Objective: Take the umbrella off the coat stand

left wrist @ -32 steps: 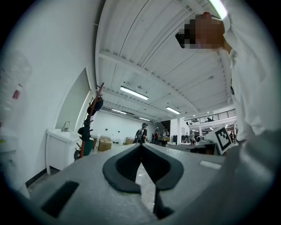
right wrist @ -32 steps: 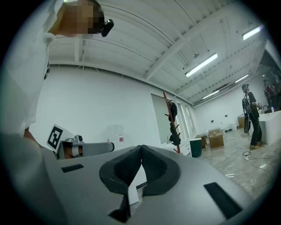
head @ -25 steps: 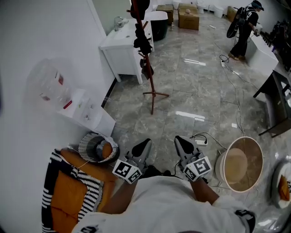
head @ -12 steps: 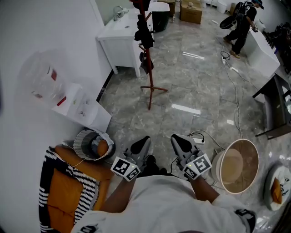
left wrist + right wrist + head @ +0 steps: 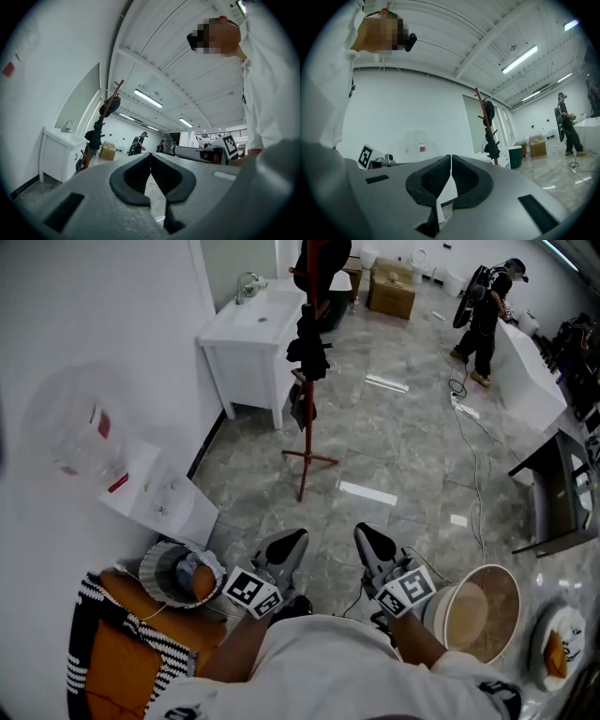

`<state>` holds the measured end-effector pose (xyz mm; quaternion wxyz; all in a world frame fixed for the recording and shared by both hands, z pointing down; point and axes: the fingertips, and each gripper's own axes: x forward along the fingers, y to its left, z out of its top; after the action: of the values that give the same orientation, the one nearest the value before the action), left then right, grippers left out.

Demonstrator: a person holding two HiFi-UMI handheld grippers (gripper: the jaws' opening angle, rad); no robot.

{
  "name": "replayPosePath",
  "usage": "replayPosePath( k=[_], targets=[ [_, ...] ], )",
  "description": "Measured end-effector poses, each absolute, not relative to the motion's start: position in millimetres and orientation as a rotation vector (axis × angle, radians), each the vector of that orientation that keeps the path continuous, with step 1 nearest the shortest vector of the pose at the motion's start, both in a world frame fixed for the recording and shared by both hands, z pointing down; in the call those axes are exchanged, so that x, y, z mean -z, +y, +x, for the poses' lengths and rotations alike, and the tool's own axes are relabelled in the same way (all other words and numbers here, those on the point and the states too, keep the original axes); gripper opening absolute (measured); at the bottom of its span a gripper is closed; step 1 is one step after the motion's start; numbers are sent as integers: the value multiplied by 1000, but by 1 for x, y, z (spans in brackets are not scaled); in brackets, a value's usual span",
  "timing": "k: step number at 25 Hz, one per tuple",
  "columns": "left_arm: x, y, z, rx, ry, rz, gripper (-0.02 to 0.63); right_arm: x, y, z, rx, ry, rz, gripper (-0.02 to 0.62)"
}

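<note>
**Spotter:** Where's the umbrella from where you sit?

**Operator:** On the coat stand point(image 5: 304, 418), well apart from me across the stone floor, beside the white washstand point(image 5: 246, 332). Several dark bundles hang on the red pole. I take the umbrella point(image 5: 307, 341) to be the folded black one about halfway up, though from here I can't tell it for sure from the others.

**Spotter:** And your grippers?

**Operator:** Both are low in front of me and pointing roughly level at the stand. The left gripper point(image 5: 294, 540) has its pads pressed together with nothing between them, and the right gripper point(image 5: 365, 536) is the same: tips meeting, empty.

**Spotter:** So this is the approach. How do you want to do it?

**Operator:** I close the distance first and look again once the bundles separate in the gripper views. I spread one pair of jaws before I arrive, not at the last instant. Then I take the umbrella around its body, below the peg it hangs from, and lift it up and off the peg instead of pulling sideways.

**Spotter:** Worried about the stand?

**Operator:** Yes. It looks slim on thin feet point(image 5: 309, 461), so I expect a sideways tug could tip it or drag the other items off. I'd keep the second gripper free to steady the pole if it rocks.
</note>
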<state>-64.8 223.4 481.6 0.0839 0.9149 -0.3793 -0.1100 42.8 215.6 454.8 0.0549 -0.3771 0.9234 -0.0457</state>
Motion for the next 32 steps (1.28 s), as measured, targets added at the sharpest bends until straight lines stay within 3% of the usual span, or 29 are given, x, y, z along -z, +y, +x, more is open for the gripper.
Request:
replayPosePath(
  k=[12,32],
  targets=[
    [-501,122,-70,371,-1024,2724,17,-468,131,59,171,2782,-1297,15],
    [-485,-124,-51,397,-1374,2499,16,-462,-144,115,215,2835,-932,15]
  ],
)
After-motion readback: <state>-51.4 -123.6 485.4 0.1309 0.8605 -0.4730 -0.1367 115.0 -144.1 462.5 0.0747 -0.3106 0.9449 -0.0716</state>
